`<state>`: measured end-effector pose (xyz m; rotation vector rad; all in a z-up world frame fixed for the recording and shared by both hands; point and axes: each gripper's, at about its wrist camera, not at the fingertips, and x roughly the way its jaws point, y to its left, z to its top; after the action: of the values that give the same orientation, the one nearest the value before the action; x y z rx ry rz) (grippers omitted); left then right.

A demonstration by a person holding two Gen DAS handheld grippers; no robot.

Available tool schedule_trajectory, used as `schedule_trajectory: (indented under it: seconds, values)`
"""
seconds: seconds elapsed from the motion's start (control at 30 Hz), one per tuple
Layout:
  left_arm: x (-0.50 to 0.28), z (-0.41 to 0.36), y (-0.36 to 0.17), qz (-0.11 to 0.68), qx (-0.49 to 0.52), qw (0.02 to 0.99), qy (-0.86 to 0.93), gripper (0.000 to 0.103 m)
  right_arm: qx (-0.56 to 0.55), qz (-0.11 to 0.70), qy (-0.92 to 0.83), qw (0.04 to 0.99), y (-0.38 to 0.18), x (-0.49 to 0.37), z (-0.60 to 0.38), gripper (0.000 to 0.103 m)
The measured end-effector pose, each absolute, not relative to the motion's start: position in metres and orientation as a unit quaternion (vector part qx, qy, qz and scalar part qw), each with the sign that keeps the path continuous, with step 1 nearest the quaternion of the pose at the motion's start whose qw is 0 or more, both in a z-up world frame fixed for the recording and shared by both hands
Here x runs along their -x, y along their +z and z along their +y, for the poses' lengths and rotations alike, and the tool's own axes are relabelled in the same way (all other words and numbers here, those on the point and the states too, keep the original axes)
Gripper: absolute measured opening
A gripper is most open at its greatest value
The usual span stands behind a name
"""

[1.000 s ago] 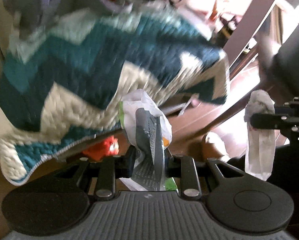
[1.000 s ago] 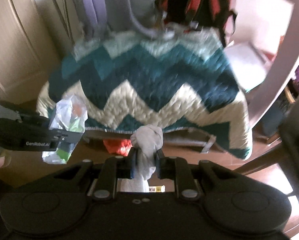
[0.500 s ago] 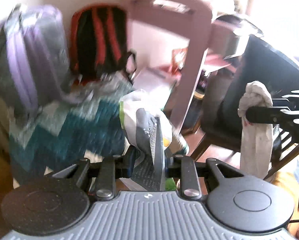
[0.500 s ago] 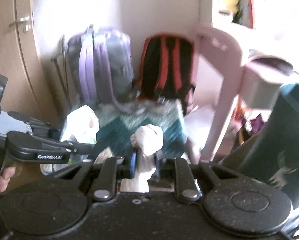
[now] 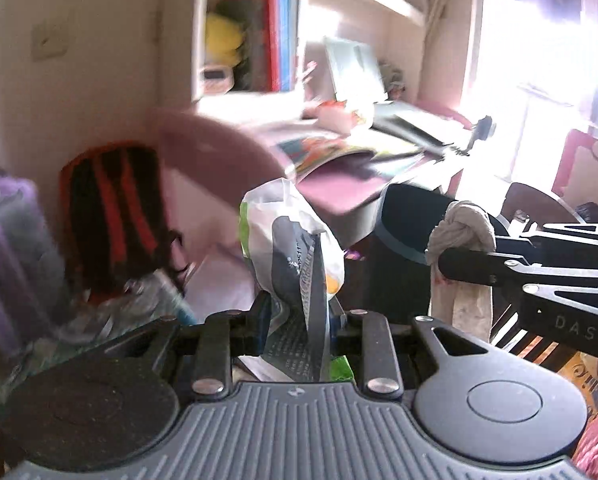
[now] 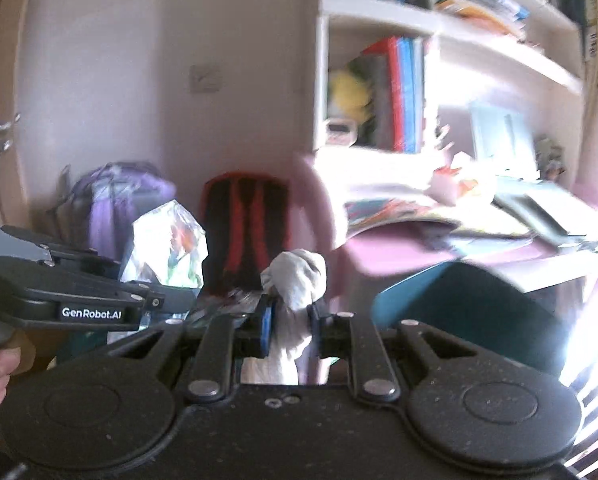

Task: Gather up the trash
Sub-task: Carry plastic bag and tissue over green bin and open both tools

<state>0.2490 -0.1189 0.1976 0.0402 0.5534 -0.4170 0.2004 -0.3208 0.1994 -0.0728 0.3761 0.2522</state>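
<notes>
My left gripper [image 5: 299, 316] is shut on a crumpled plastic wrapper [image 5: 295, 252], white, grey and green, held upright in the air. My right gripper [image 6: 291, 316] is shut on a knotted white tissue wad [image 6: 295, 280], which hangs down between the jaws. In the left wrist view the right gripper [image 5: 451, 264] shows at the right with the tissue wad [image 5: 463, 232]. In the right wrist view the left gripper [image 6: 171, 300] shows at the left with the wrapper [image 6: 165, 248].
A pink desk [image 5: 339, 192] with books and papers stands ahead, under white shelves [image 6: 439, 40]. A dark teal chair back [image 6: 459, 304] is to the right. A red-black backpack [image 5: 111, 208] and a purple backpack [image 6: 115, 208] lean against the wall.
Both grippers have tilted upward and turned right, still holding their trash. The zigzag blanket has dropped out of view, and the desk and shelves have come into view.
</notes>
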Motion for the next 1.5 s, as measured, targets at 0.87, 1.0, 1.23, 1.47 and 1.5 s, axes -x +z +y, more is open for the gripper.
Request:
schedule_trajectory:
  seconds: [0.87,1.0,1.23,1.47,1.5]
  values:
    - [-0.346,-0.33,0.185,0.305,-0.077,0.905,-0.286,0.027,0.007,0.233,-0.016,0.972,0.15,-0.27,-0.459,0.019]
    - [-0.358,-0.346,0.168,0.321,-0.095,0.899,-0.282,0.027,0.008,0.256,-0.004,0.967,0.136,-0.275,-0.462,0.021]
    - [-0.37,-0.354,0.147,0.348,-0.105,0.89,-0.275,0.027,0.006,0.277,0.008,0.961,0.124,-0.277,-0.466,0.026]
    - [-0.374,-0.354,0.14,0.358,-0.102,0.888,-0.27,0.04,0.01,0.282,0.015,0.959,0.12,-0.275,-0.465,0.04]
    - [-0.374,-0.353,0.141,0.357,-0.098,0.889,-0.269,0.044,0.009,0.282,0.014,0.959,0.12,-0.274,-0.465,0.041]
